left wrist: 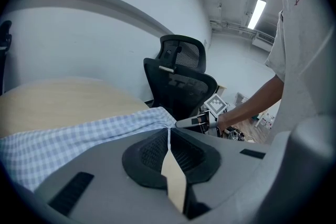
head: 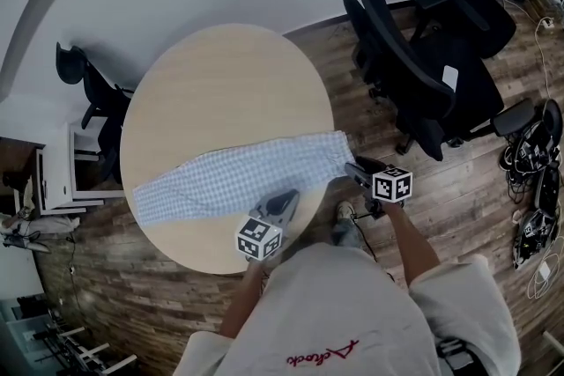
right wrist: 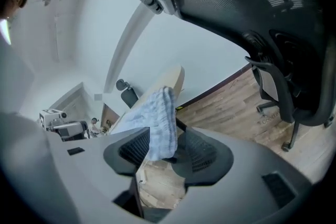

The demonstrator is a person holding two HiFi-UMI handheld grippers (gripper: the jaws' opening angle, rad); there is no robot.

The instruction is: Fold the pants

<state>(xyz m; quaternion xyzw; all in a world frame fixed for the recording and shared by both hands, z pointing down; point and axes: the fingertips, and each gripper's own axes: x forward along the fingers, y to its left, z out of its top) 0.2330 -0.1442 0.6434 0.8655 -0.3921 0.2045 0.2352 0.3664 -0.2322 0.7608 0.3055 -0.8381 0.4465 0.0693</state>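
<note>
The blue-and-white checked pants [head: 238, 176] lie stretched across the near half of the round wooden table [head: 220, 75], one end at the left, the other at the right rim. My left gripper [head: 286, 200] rests at the pants' near edge. Its jaws meet in a thin line [left wrist: 169, 136], and I see nothing between them. My right gripper [head: 352, 170] is at the pants' right end, which hangs over the table's rim. In the right gripper view that end of the pants [right wrist: 160, 118] hangs between the spread pads [right wrist: 131, 147], which do not press on it.
Black office chairs [head: 414, 75] stand close to the table on the right, one looming over the right gripper [right wrist: 252, 13]. Another chair [head: 92, 88] and a white cabinet [head: 53, 172] stand at the left. Cables and shoes [head: 533, 154] lie on the wooden floor far right.
</note>
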